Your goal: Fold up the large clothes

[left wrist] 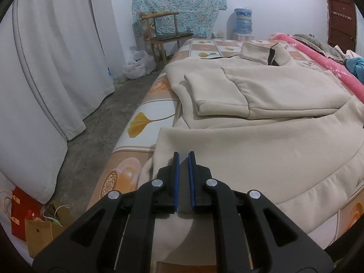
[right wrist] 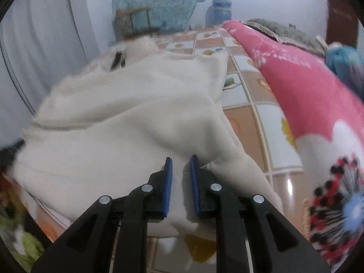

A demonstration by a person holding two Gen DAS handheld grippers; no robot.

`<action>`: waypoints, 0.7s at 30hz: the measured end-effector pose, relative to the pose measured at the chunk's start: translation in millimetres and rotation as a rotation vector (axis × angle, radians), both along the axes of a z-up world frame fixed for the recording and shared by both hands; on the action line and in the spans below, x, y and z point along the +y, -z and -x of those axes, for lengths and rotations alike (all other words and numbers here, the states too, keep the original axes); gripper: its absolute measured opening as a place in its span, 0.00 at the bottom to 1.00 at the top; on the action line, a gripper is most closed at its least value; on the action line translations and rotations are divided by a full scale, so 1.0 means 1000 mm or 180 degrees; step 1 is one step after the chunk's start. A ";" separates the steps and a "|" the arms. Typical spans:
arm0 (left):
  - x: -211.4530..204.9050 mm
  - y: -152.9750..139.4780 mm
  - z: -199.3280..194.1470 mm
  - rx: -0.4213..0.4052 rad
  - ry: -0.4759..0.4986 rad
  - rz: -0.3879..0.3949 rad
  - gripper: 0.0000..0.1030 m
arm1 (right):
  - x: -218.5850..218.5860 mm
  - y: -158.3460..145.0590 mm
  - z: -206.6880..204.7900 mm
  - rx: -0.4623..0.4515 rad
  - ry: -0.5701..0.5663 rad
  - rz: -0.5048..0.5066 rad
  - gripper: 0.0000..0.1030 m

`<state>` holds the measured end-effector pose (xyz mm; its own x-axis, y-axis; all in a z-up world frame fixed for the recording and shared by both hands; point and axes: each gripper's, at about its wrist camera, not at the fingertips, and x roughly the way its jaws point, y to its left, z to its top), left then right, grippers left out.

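A large cream sweatshirt [left wrist: 261, 141] lies spread on the bed [left wrist: 145, 118], collar [left wrist: 261, 50] at the far end and one sleeve [left wrist: 216, 91] folded across the chest. My left gripper [left wrist: 183, 155] sits over the near left corner of the hem. Its blue pads stand a narrow gap apart with cream cloth rising between them. In the blurred right wrist view the sweatshirt [right wrist: 113, 113] bunches toward my right gripper [right wrist: 180, 159], whose pads pinch a fold of the near right edge on the bed sheet [right wrist: 250, 104].
A rolled pink floral blanket [left wrist: 336, 68] [right wrist: 307, 86] runs along the bed's right side. White curtains [left wrist: 56, 56] hang left of the bare floor strip. A wooden chair [left wrist: 168, 34], a water bottle [left wrist: 243, 20] and a plastic bag [left wrist: 136, 64] stand at the back. Paper bags [left wrist: 34, 216] lie near left.
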<state>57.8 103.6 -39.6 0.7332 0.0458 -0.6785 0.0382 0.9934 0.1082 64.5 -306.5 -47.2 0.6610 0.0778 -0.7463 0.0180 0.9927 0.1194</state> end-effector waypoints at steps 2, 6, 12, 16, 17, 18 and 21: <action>0.000 -0.003 -0.001 0.0033 -0.0002 0.0007 0.09 | 0.008 -0.005 -0.001 0.0020 0.0031 0.0130 0.17; -0.004 -0.036 0.014 -0.0175 0.0120 0.0188 0.16 | 0.028 -0.025 0.008 -0.0098 -0.0096 0.0257 0.28; -0.060 -0.046 0.041 -0.0068 0.1025 0.0682 0.49 | 0.075 -0.037 0.036 -0.0274 -0.0624 0.0132 0.49; -0.106 -0.009 0.038 0.0353 0.1151 0.0277 0.53 | 0.101 -0.009 0.032 -0.0031 -0.0755 0.0262 0.52; -0.110 -0.001 0.035 0.0387 0.1101 0.0200 0.56 | 0.102 0.002 0.028 0.0078 -0.0719 0.0303 0.54; -0.111 0.000 0.036 0.0330 0.1071 0.0162 0.58 | 0.104 0.004 0.030 0.0041 -0.0705 0.0331 0.54; -0.109 0.001 0.032 0.0404 0.0986 0.0167 0.66 | 0.108 -0.003 0.035 0.0040 -0.0705 0.0446 0.54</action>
